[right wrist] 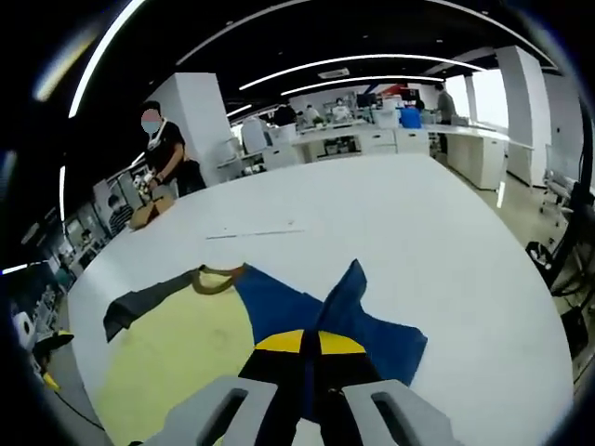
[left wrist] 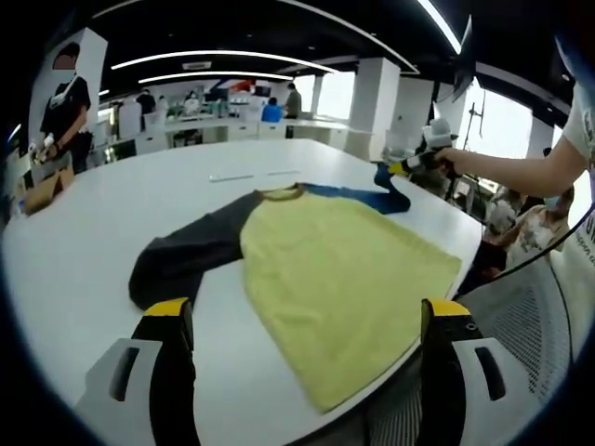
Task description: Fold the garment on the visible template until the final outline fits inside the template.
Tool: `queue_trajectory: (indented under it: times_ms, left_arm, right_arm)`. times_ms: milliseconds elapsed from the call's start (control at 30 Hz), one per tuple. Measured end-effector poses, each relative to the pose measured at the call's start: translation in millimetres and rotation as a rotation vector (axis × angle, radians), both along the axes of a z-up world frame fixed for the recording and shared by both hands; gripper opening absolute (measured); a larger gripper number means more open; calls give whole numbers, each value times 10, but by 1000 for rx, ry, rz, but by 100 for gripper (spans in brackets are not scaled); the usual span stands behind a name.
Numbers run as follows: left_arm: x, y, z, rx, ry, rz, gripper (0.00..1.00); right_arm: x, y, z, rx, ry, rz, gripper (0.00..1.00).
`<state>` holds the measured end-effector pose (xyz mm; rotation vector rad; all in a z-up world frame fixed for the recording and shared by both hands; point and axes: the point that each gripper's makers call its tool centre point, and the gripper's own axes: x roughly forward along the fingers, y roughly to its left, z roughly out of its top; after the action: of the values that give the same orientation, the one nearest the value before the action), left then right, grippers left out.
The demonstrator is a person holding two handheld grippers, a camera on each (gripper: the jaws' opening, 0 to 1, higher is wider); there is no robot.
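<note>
Bright, even indoor light from long white ceiling strip lights (left wrist: 279, 58), glaring daylight through far right windows (left wrist: 507, 121), soft sheen on the broad white tabletop (right wrist: 418, 214), faint shadows, strong fisheye bending at edges, slight overall softness

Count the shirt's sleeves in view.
2: the dark grey sleeve lies flat on the table; the blue sleeve is pinched in the right tool.

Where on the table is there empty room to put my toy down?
Bare white table lies beyond the shirt's collar, toward the far edge, and left of the dark sleeve. The near side is crowded: the yellow shirt spreads there, and the right tool pinches the blue sleeve.
</note>
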<state>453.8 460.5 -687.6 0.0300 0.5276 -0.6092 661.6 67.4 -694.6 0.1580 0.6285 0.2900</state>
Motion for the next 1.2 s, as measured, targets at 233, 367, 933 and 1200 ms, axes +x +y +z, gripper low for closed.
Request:
queue_trajectory:
  times_ms: [233, 367, 933, 1200]
  left_arm:
    - [-6, 16, -33, 1, 3, -4, 99]
    - [-7, 8, -39, 0, 3, -6, 99]
    - [-12, 19, -26, -4, -3, 4, 99]
    - [-41, 10, -35, 1, 3, -4, 99]
  right_arm:
    - [37, 202, 24, 8, 2, 40, 0]
    - [72, 311, 57, 21, -2, 53, 0]
    - [175, 729, 128, 75, -7, 97, 0]
    - [238, 870, 180, 87, -2, 118, 0]
